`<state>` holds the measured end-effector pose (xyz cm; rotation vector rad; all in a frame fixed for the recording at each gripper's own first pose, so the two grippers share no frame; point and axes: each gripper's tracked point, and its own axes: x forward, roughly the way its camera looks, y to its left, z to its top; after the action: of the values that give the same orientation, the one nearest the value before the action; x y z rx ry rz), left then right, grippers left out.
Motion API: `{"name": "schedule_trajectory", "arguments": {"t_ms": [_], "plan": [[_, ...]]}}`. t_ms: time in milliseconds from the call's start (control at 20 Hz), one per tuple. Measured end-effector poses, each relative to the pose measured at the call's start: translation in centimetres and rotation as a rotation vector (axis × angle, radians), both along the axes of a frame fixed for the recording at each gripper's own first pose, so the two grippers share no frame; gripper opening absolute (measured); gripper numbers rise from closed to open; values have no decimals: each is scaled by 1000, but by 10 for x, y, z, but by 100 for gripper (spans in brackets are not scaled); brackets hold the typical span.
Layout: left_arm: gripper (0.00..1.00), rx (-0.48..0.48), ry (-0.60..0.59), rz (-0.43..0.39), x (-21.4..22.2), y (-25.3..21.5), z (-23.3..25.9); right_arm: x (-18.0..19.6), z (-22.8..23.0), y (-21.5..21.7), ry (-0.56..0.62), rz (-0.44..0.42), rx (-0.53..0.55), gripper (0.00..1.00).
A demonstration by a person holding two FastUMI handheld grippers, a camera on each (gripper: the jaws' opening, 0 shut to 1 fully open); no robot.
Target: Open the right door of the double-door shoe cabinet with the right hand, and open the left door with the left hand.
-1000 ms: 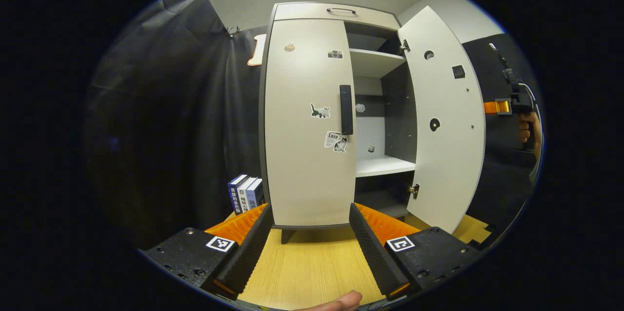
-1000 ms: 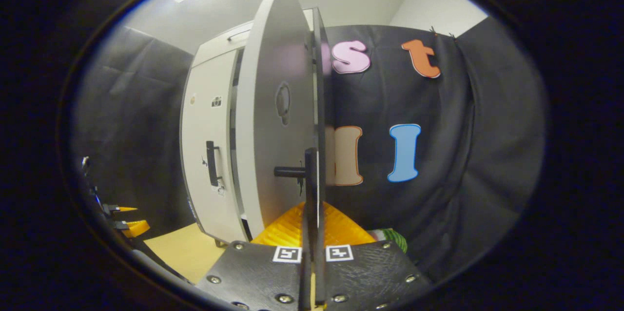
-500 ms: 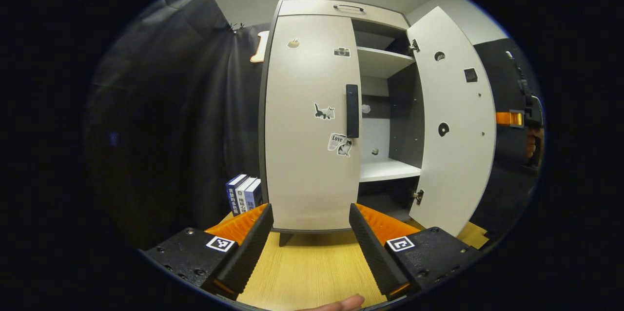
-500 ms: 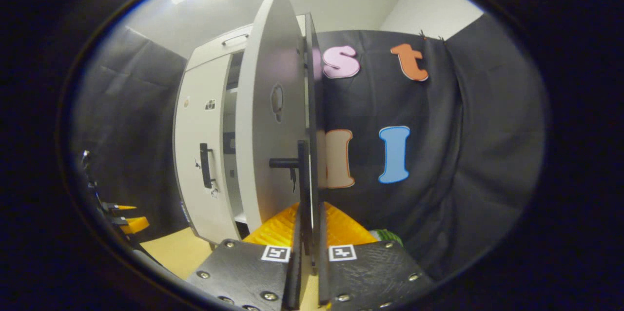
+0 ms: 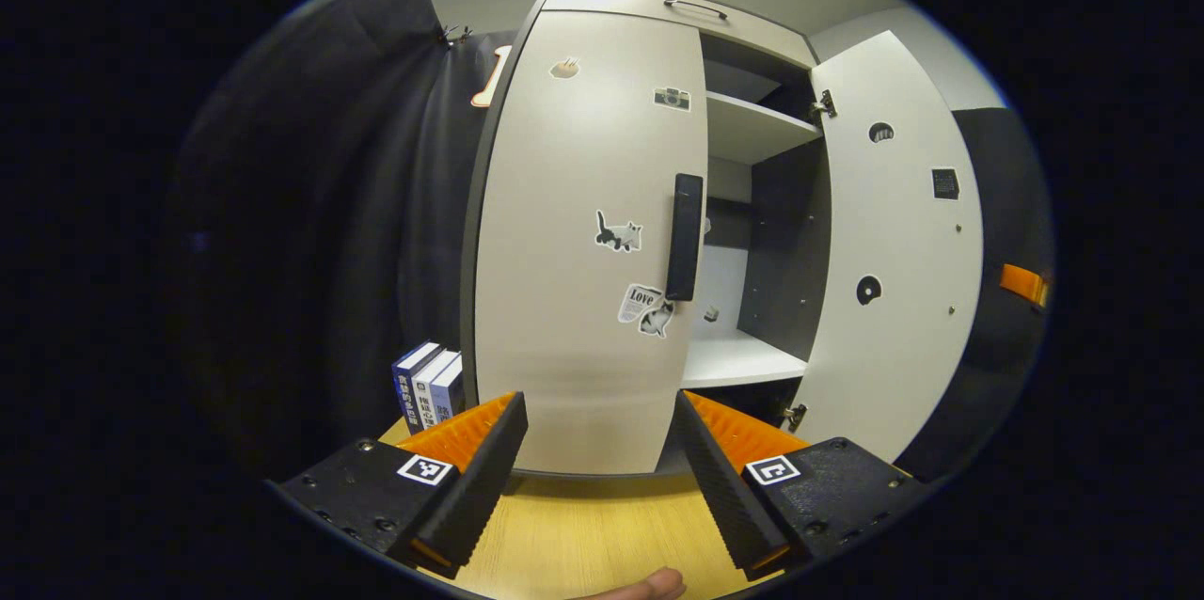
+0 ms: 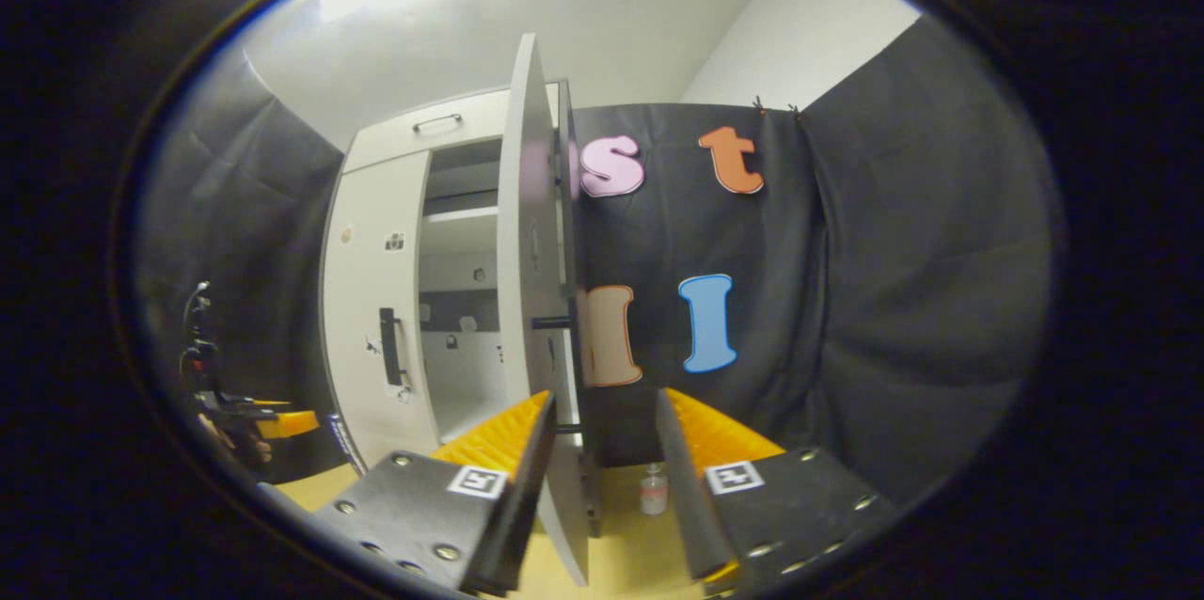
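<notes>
With the right door (image 5: 894, 252) already swung wide, what's left is the left door (image 5: 583, 243), closed on the cabinet. Its handle (image 5: 685, 236), a vertical bar at the door's right edge, sits straight ahead of the left gripper (image 5: 597, 468), up and slightly right. Left gripper wide open, empty. Right gripper (image 6: 597, 478) open, empty, straddling the right door's edge without touching it.

The one word that could be read was "Love", printed on a small white sticker with a cat (image 5: 645, 307) stuck to the closed pale grey left door of the shoe cabinet (image 5: 583, 233), just below that door's black vertical handle (image 5: 685, 236). Left of that door, at its foot, three upright blue and white books (image 5: 428, 386) carried printed spines, too small and blurred to be made out.
</notes>
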<state>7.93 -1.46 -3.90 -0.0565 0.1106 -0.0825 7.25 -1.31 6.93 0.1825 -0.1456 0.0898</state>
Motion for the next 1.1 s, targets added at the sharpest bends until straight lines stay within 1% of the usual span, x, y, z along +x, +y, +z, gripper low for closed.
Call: {"name": "schedule_trajectory", "arguments": {"t_ms": [50,150,250,350,400,450,500,550,600,650,700,750,800,850,900,950,1000,1050,1100], "plan": [[98,5,-14,2,5,0,3,-12,2,4,-11,9,2,80],[97,7,-10,-12,14,-5,4,-27,-1,8,-19,11,19,97],[97,-3,-8,-17,23,-7,9,-39,-9,9,0,-16,31,100],[97,-14,-10,-52,31,-19,16,-48,-15,13,10,-43,31,100],[96,-19,-20,-71,36,-25,23,-53,-17,19,11,-39,33,100],[94,-19,-27,-80,42,-29,30,-57,-19,28,10,-22,34,97],[94,-18,-41,-89,49,-34,36,-62,-22,39,8,2,44,97],[94,-12,-43,-96,56,-40,43,-66,-25,49,5,28,62,100],[94,-4,-53,-97,64,-45,50,-72,-28,59,8,54,68,98],[94,13,-65,-98,72,-49,58,-77,-32,68,13,72,66,100],[94,20,-90,-99,82,-55,67,-82,-35,76,13,86,49,100],[94,26,-99,-94,91,-59,73,-86,-38,84,7,95,26,97],[95,17,-90,-99,101,-67,73,-90,-39,90,0,97,2,100],[91,19,-78,-110,109,-72,72,-93,-43,97,-3,99,-28,100],[90,32,-66,-104,119,-74,72,-99,-45,102,-8,101,-50,100],[87,50,-71,-98,128,-75,73,-105,-47,108,-14,107,-66,100],[86,74,-82,-92,139,-78,75,-109,-49,113,-20,117,-76,100],[82,82,-81,-93,147,-80,74,-111,-52,121,-22,133,-90,100],[67,84,-70,-102,153,-83,71,-114,-55,127,-22,149,-94,100]]}}
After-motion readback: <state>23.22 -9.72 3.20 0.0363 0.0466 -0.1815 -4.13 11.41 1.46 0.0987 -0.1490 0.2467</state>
